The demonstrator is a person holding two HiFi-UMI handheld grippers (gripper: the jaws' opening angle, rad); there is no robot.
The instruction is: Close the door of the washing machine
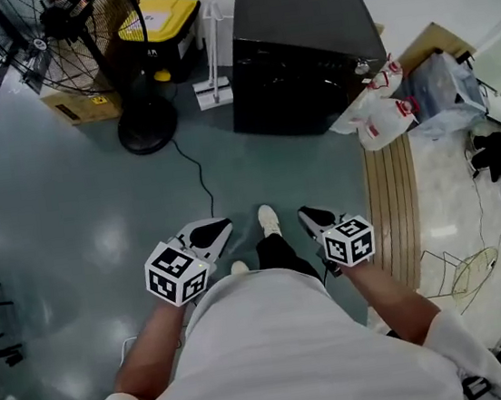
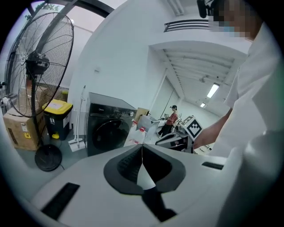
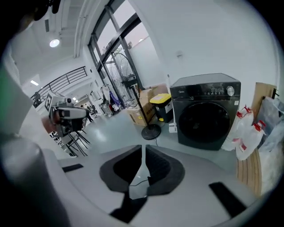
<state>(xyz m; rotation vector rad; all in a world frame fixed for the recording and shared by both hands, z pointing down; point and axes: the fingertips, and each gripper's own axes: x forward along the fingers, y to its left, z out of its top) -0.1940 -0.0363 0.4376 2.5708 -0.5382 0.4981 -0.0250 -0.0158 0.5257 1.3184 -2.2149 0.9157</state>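
The black front-loading washing machine (image 1: 300,55) stands against the far wall, several steps ahead of me. Its round door looks flush with the front in the left gripper view (image 2: 108,128) and in the right gripper view (image 3: 206,111). Both grippers hang close to my body, far from the machine. My left gripper (image 1: 222,227) has its jaw tips touching and holds nothing (image 2: 142,146). My right gripper (image 1: 306,215) shows only a narrow slit between its jaws, with nothing in it (image 3: 143,148).
A tall standing fan (image 1: 143,117) with a floor cable (image 1: 196,170) is left of the machine, with a yellow-lidded bin (image 1: 158,19) and a cardboard box (image 1: 78,103) behind it. White bags (image 1: 380,109) and a slatted wooden board (image 1: 392,194) lie to the right.
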